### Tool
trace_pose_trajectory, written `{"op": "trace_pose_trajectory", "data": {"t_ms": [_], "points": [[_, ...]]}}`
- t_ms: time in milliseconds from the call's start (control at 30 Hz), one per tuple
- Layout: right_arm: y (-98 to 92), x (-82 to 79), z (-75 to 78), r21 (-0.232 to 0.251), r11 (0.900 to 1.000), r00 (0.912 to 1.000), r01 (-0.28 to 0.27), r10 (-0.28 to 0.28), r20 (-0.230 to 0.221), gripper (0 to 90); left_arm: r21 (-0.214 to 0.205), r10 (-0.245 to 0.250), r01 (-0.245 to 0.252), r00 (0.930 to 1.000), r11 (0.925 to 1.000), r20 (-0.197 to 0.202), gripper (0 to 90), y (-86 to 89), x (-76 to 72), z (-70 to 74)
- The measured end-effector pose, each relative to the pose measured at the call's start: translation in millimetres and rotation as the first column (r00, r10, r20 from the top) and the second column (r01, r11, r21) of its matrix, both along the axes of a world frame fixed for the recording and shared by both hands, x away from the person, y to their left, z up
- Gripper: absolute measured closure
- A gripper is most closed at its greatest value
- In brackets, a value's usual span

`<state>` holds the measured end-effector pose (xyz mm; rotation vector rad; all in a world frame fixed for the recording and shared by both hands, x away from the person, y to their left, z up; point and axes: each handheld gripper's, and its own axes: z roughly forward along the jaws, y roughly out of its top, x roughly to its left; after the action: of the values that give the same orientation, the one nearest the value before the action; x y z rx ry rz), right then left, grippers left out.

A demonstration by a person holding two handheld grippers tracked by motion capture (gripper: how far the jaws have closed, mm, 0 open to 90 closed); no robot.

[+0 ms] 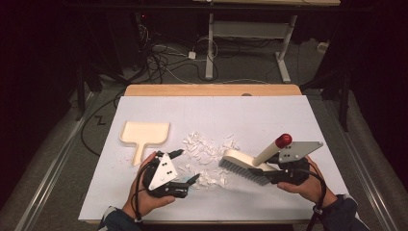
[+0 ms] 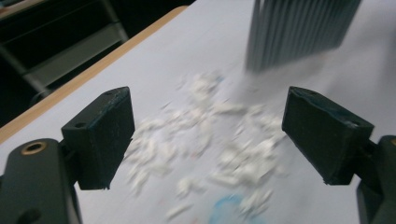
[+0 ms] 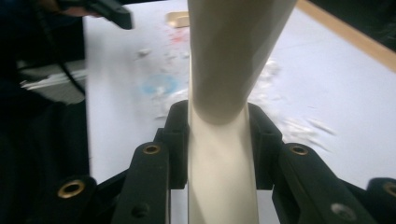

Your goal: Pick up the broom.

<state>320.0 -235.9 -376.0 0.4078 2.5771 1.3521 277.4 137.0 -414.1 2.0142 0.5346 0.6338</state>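
Sweeping is the work in hand: the right gripper [image 1: 274, 169] is clamping the cream handle of the brush [image 1: 245, 166], and in the right gripper view the jaws are pressing that handle [image 3: 224, 154] from both sides with no gap showing. The brush is resting bristles-down on the white table cover [image 1: 288, 115], just right of the scattered white scraps [image 1: 207, 156], with its red-tipped handle rising up and to the right. The left gripper [image 1: 185, 166] is standing released, jaws wide apart and nothing between them; in the left gripper view the scraps [image 2: 205, 140] are lying on the sheet beyond the open jaws and the grey bristles [image 2: 299, 32] are hanging at the far side. The cream dustpan [image 1: 143, 134] is lying flat, untouched, left of the scraps and well apart from the brush. To do this step well, the left gripper is probably best taking the dustpan by its handle and setting the lip against the pile, while the brush is drawn leftward in short, low strokes so light scraps are not flicked off the sheet. Both forearms are entering from the near edge; the left hand is angling its gripper toward the pile, the right hand is lying low and level behind the brush.
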Motion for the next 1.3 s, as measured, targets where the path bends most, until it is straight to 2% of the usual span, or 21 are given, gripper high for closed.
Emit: {"op": "trace_pose_trajectory", "data": {"t_ms": [67,100,167,267,300,333,367,467,500,600,733,800,833,900,967,1000,1067,1100,1200,1233,1300], "points": [[-7.0,4.0,3.4,0.010,0.9985,0.9986,0.054,-0.054,-0.002,68.2,0.024,0.047,-0.047,0.9989,0.9986,0.003,16.4,13.9,-2.2,-7.1],[-12.2,7.4,5.5,0.017,0.9949,0.9950,0.100,-0.100,0.008,68.2,0.032,0.068,-0.068,0.9977,0.9971,0.002,16.4,19.5,-3.4,-10.4],[-15.7,9.8,6.4,0.016,0.9896,0.9896,0.143,-0.144,0.014,68.2,0.053,0.099,-0.099,0.9951,0.9936,0.003,16.4,28.5,-6.1,-16.0],[-20.5,14.3,5.8,0.007,0.9821,0.9820,0.188,-0.188,0.019,68.2,0.060,0.149,-0.149,0.9888,0.9870,-0.004,16.4,43.2,-10.7,-24.7],[-22.4,16.0,5.1,0.000,0.9791,0.9789,0.204,-0.204,0.017,68.2,0.069,0.181,-0.179,0.9835,0.9813,-0.010,16.4,51.4,-13.4,-30.1],[-23.2,17.1,4.7,-0.003,0.9766,0.9765,0.215,-0.215,0.020,68.2,0.069,0.181,-0.179,0.9835,0.9813,-0.010,16.4,51.4,-13.4,-30.1],[-23.2,17.1,4.7,-0.003,0.9766,0.9765,0.215,-0.215,0.020,68.2,0.067,0.193,-0.192,0.9810,0.9791,-0.013,16.4,55.3,-14.8,-32.9],[-26.5,21.8,3.0,-0.024,0.9679,0.9679,0.250,-0.249,0.030,68.2,0.080,0.226,-0.223,0.9738,0.9716,-0.029,16.4,64.5,-19.8,-42.0],[-27.5,23.4,2.4,-0.025,0.9643,0.9644,0.263,-0.263,0.032,68.2,0.083,0.229,-0.226,0.9732,0.9705,-0.022,16.4,66.3,-20.4,-43.7],[-30.9,30.2,-0.6,-0.032,0.9525,0.9530,0.303,-0.302,0.022,68.2,0.098,0.230,-0.224,0.9719,0.9696,-0.051,16.4,72.7,-27.3,-51.4],[-33.3,33.9,-3.7,-0.051,0.9448,0.9461,0.324,-0.323,0.024,68.2,0.110,0.234,-0.228,0.9707,0.9675,-0.053,16.4,73.7,-30.6,-54.1],[-36.0,36.8,-5.1,-0.059,0.9365,0.9384,0.346,-0.345,0.022,68.2,0.103,0.237,-0.231,0.9703,0.9676,-0.050,16.4,73.5,-31.6,-54.1],[-38.7,39.7,-6.2,-0.059,0.9297,0.9316,0.364,-0.363,0.022,68.2,0.113,0.239,-0.232,0.9700,0.9661,-0.048,16.4,73.5,-31.9,-54.0],[-39.5,40.9,-6.7,-0.062,0.9263,0.9284,0.372,-0.371,0.023,68.2,0.113,0.239,-0.233,0.9695,0.9660,-0.052,16.4,73.3,-32.8,-55.1],[-42.6,46.0,-8.6,-0.068,0.9149,0.9174,0.398,-0.397,0.021,68.2,0.125,0.244,-0.236,0.9685,0.9638,-0.052,16.4,73.1,-33.0,-56.1],[-42.6,46.0,-8.6,-0.068,0.9149,0.9174,0.398,-0.397,0.021,68.2,0.125,0.242,-0.234,0.9688,0.9642,-0.054,16.4,73.4,-33.0,-56.4],[-43.7,48.9,-9.6,-0.070,0.9093,0.9120,0.410,-0.410,0.023,68.2,0.129,0.243,-0.234,0.9684,0.9635,-0.055,16.4,73.7,-33.3,-57.1],[-43.8,51.3,-10.8,-0.076,0.9001,0.9032,0.429,-0.428,0.028,68.2,0.133,0.244,-0.234,0.9681,0.9630,-0.058,16.4,73.7,-33.4,-57.7],[-43.6,53.7,-12.3,-0.081,0.8955,0.8992,0.438,-0.436,0.032,68.2,0.125,0.246,-0.237,0.9672,0.9635,-0.064,16.4,73.9,-32.9,-58.2],[-42.9,55.0,-14.1,-0.087,0.8894,0.8935,0.449,-0.448,0.031,68.2,0.126,0.245,-0.236,0.9672,0.9637,-0.066,16.4,74.1,-31.7,-58.4],[-42.4,55.5,-14.8,-0.091,0.8876,0.8921,0.452,-0.451,0.031,68.2,0.129,0.247,-0.237,0.9668,0.9630,-0.067,16.4,73.5,-30.3,-58.5]]}}
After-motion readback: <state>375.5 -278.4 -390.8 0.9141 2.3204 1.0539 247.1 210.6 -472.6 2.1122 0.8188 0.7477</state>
